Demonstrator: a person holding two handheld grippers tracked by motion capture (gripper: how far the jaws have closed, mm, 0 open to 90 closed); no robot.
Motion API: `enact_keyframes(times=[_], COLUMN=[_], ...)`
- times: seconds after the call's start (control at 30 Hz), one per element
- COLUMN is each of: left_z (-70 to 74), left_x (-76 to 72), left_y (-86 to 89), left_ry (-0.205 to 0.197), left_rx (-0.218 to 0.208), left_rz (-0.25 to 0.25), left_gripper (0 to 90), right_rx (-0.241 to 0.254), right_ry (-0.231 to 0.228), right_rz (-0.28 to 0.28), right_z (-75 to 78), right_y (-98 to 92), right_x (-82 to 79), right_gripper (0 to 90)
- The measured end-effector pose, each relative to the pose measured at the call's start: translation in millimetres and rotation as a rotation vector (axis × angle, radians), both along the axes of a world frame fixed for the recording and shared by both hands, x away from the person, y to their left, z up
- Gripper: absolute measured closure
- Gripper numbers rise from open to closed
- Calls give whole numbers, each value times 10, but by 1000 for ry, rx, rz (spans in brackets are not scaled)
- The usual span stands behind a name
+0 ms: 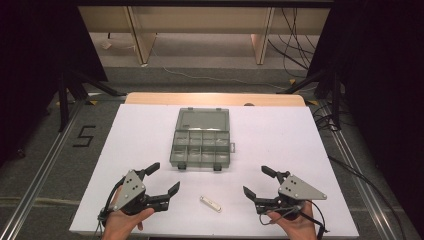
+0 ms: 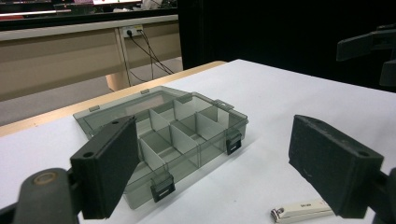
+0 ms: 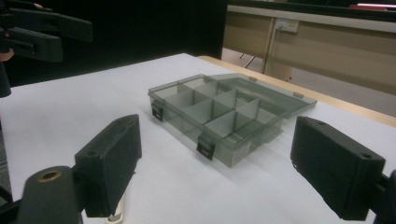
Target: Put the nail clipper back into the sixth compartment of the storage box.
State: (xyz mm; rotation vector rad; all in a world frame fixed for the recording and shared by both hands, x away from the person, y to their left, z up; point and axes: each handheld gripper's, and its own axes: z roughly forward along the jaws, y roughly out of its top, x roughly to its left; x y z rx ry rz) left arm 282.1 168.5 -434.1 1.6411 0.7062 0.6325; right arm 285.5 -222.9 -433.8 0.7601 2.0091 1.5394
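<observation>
**Mia:** High view first. Where is the clipper?

**Ben:** It lies on the white table, on the near side of the box, between the two grippers. Its long side runs slantwise, from up-left to down-right.

**Mia:** Which gripper is closer to it?

**Ben:** The left gripper looks a bit closer. One of its jaws ends just beside the clipper. The right gripper is a little farther off. So my guess is the left one could get it more easily.

**Mia:** Are the grippers holding anything?

**Ben:** No. Both have their jaws spread wide, with nothing between them. In the left gripper view the clipper sits low down, near the right-hand jaw.

**Mia:** And the box?

**Ben:** It is clear grey plastic. Its lid is open and lies flat on the far side of the box. Inside are little walls that make small rooms, in two rows.

**Mia:** Is anything in them?

**Ben:** All the rooms I can see look empty. The two black clasps on the near side of the box hang loose.
</observation>
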Motion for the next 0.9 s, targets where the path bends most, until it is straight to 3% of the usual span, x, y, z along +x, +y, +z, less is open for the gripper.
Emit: enact_keyframes(times=[0.07, 0.27, 0.33, 0.37, 0.53, 0.67, 0.7, 0.77, 0.8, 0.9], left_z=[3, 5, 3, 2, 2, 4, 4, 1, 0, -2], left_x=[-2, -6, -7, -6, -2, -8, -8, -8, -8, -2], left_y=[0, 0, -2, 0, 2, 0, 1, 0, 1, 0], left_ry=[-1, -4, 0, 0, -1, 0, -1, 0, 0, -1], left_rx=[-1, 2, -2, -2, -2, -2, -2, -2, -2, -3], left_rz=[0, -1, 1, 2, 4, 5, 5, 6, 6, 6], left_gripper=[156, 156, 156, 156, 157, 157, 157, 157, 156, 156], right_rx=[7, -19, -26, -24, -26, -45, -59, -53, -96, -131], right_ry=[31, 6, 12, 48, 20, 24, 55, 53, 70, 77], right_rz=[15, 15, 26, 32, 41, 51, 54, 72, 90, 123], right_z=[-6, -9, -4, -4, -4, 24, 45, 53, 100, 135], right_y=[15, 27, 25, 31, 31, 49, 55, 72, 79, 115], right_x=[-11, -7, -4, -13, 16, 25, 17, 32, 27, 33], right_gripper=[174, 174, 175, 175, 175, 154, 157, 157, 157, 157])
